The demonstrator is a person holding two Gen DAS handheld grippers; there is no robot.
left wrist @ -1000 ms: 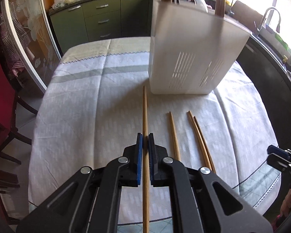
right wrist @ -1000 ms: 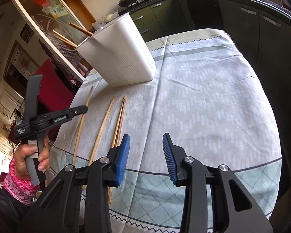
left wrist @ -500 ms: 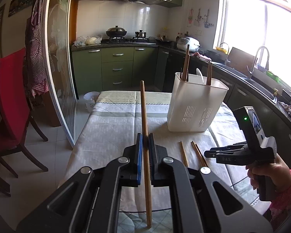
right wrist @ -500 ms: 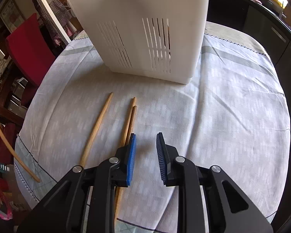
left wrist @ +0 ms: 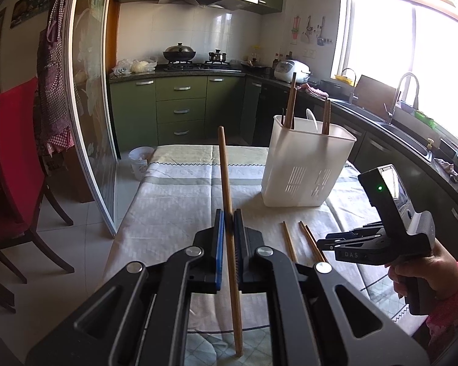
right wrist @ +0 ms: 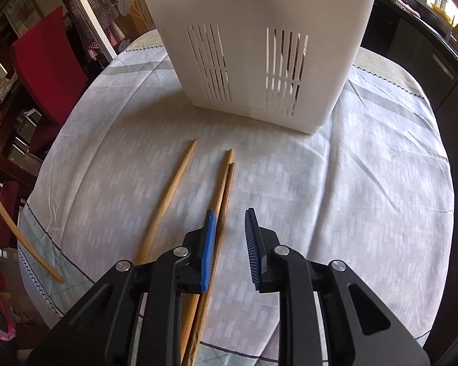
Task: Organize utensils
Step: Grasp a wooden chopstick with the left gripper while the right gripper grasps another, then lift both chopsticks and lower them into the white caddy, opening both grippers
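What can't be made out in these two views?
- Utensil holder contents: right wrist view crops its rim at the top edge; in the left wrist view its walls hide everything below the rim.
- Paired chopsticks near ends: covered by the right gripper.
- Right gripper fingertips in the left wrist view: hidden behind the left gripper, shut on a chopstick.

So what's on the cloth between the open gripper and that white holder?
In the right wrist view, two paired chopsticks lie between the right gripper and the white holder.
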